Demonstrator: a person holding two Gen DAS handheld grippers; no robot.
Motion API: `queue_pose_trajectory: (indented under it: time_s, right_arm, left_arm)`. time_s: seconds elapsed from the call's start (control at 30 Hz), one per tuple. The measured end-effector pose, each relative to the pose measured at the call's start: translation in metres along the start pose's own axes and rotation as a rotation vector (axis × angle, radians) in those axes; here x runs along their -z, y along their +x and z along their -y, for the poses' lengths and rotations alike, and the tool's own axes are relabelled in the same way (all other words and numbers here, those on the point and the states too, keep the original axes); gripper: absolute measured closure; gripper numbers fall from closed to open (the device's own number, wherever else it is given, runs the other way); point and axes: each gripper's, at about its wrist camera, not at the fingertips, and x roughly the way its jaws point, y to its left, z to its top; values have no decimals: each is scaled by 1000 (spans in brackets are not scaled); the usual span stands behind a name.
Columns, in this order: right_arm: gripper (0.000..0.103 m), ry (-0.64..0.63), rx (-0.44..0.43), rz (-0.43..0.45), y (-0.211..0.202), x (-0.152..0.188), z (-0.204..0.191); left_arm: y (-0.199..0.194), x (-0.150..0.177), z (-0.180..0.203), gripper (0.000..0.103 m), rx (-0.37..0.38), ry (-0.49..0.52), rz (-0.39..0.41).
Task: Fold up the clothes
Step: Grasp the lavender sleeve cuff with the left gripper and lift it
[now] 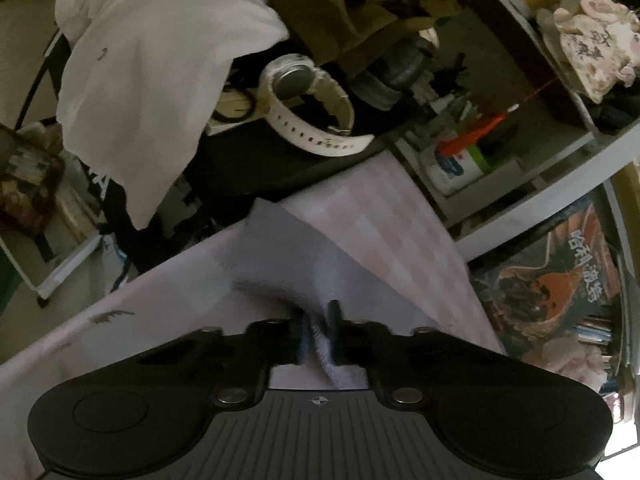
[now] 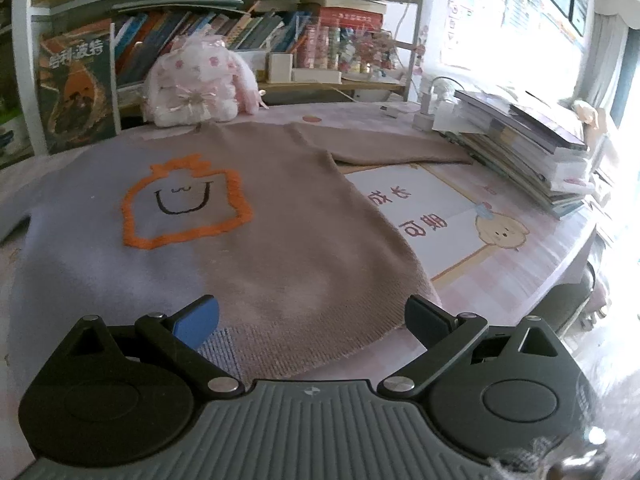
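Observation:
A knitted sweater (image 2: 256, 248), pale blue on the left and brown on the right with an orange outlined figure on the chest, lies flat on the pink checked table (image 2: 520, 280). Its right sleeve (image 2: 384, 146) stretches toward the book stack. My right gripper (image 2: 314, 312) is open, just above the sweater's hem. My left gripper (image 1: 316, 332) is shut on a fold of pale blue sweater cloth (image 1: 280, 256), which bunches between the fingers near the table edge.
A stack of books (image 2: 528, 148) lies at the table's right. A pink plush toy (image 2: 196, 88) and bookshelves (image 2: 240, 32) stand behind. In the left wrist view a white garment (image 1: 152, 72), a white watch (image 1: 308, 104) and cluttered shelves (image 1: 500, 140) lie beyond the table edge.

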Motion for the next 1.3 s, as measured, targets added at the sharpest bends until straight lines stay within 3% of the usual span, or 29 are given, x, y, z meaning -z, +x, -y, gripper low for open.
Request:
queue_pose_trajectory:
  time_s: [0.2, 0.47, 0.77, 0.9, 1.3]
  right_arm:
    - [3, -33, -46, 9, 6, -5, 4]
    - [3, -80, -149, 21, 31, -20, 19]
    - [3, -286, -383, 61, 63, -50, 47]
    - [3, -350, -459, 72, 79, -59, 66]
    - [3, -346, -571, 28, 119, -74, 127]
  left_arm:
    - [-7, 1, 14, 100, -15, 53, 23]
    - [-39, 17, 77, 100, 73, 234, 130]
    - [-56, 91, 188, 100, 145, 448, 176]
    - [-53, 126, 231, 100, 161, 491, 173]
    - [-16, 201, 322, 100, 125, 597, 137]
